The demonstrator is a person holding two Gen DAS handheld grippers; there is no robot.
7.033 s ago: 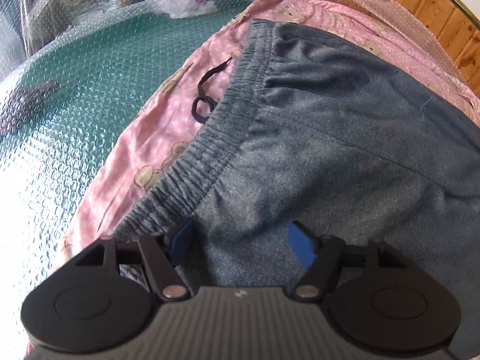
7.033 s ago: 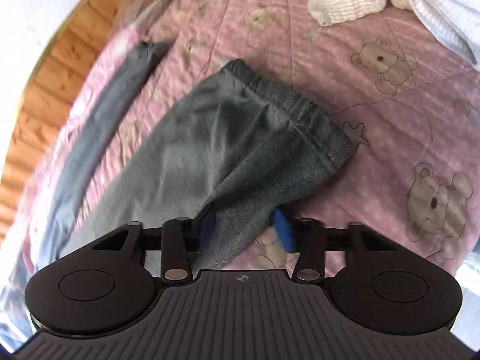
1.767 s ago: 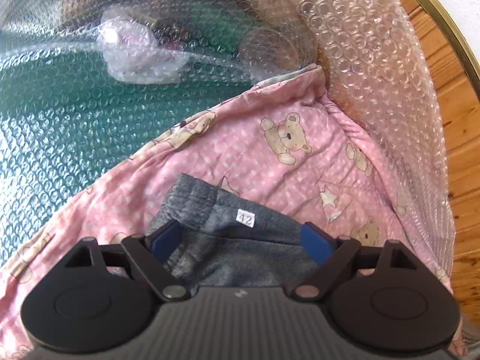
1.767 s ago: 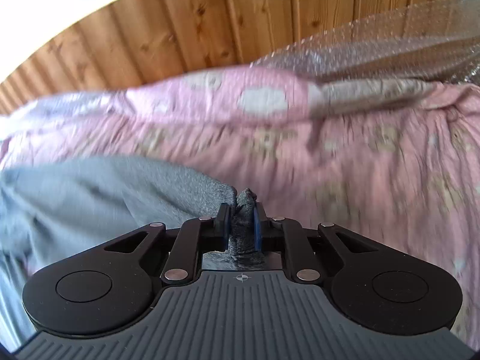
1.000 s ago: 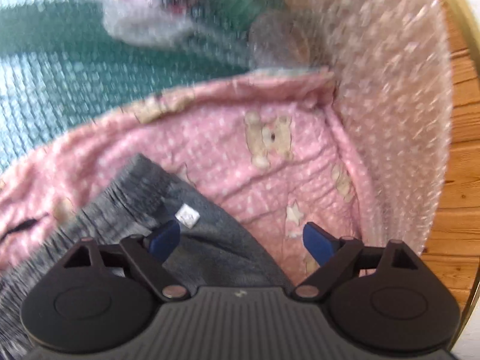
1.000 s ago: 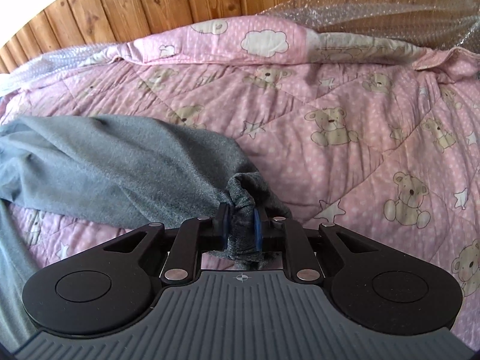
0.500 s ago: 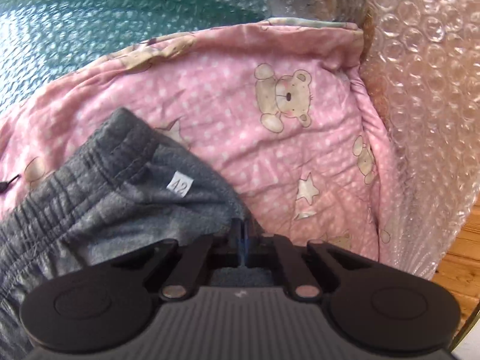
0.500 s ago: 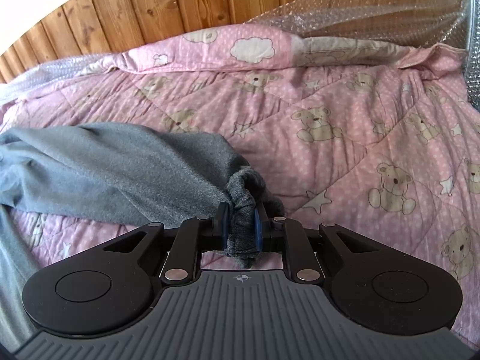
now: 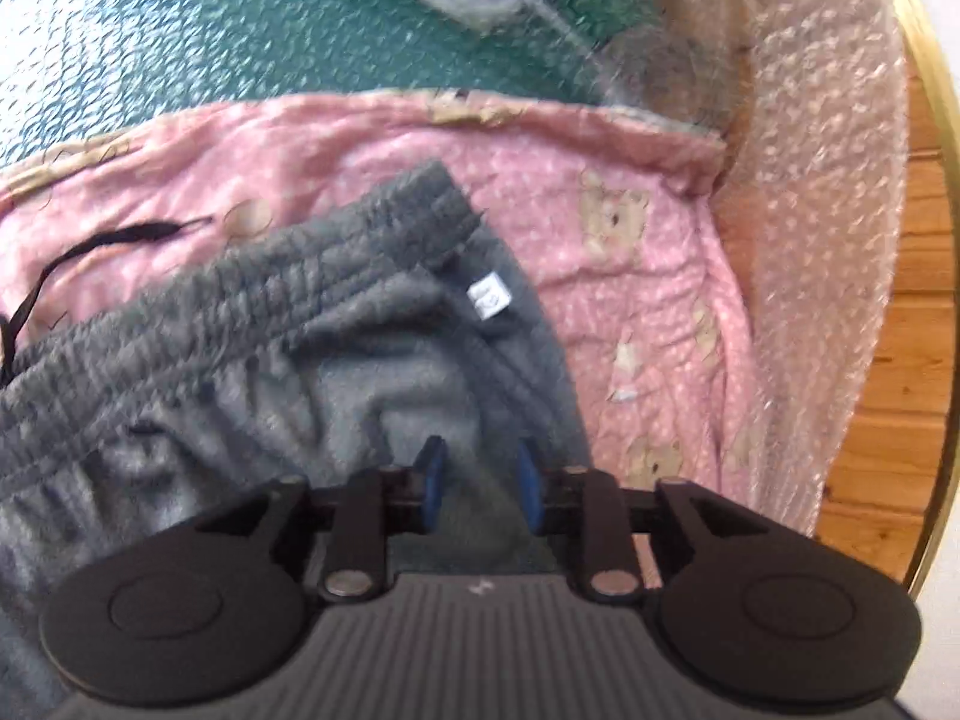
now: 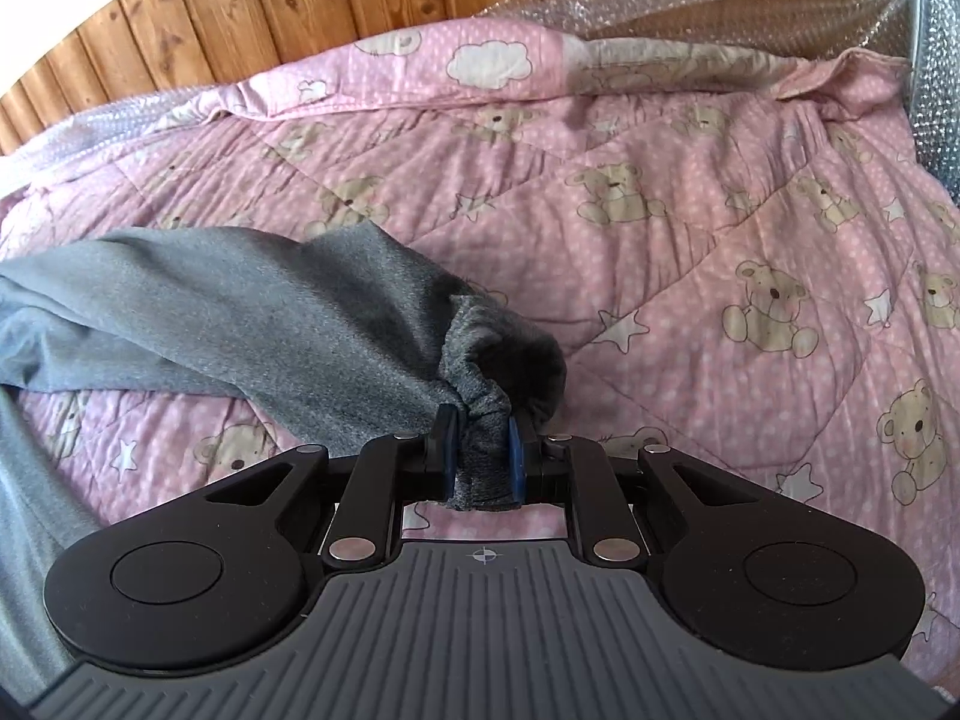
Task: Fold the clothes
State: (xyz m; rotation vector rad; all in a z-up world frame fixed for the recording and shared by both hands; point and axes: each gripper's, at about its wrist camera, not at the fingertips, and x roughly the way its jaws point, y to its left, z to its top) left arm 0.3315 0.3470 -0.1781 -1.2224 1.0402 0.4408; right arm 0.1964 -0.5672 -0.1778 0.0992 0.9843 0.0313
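My right hand-held gripper [image 10: 480,450] clamps the grey trousers' [image 10: 240,324] cuff; the leg trails leftward toward my left hand-held gripper [image 9: 480,477], narrowly parted over the waist.

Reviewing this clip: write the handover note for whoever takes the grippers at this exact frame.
Left gripper: fingers parted over the grey sweatpants just below the waistband, gripping nothing.
Right gripper: shut on the bunched leg cuff, leg lifted off the pink quilt.
Done: pants are laid on the quilt.
Left: no finished fold visible; carry the cuff towards the waistband and smooth.
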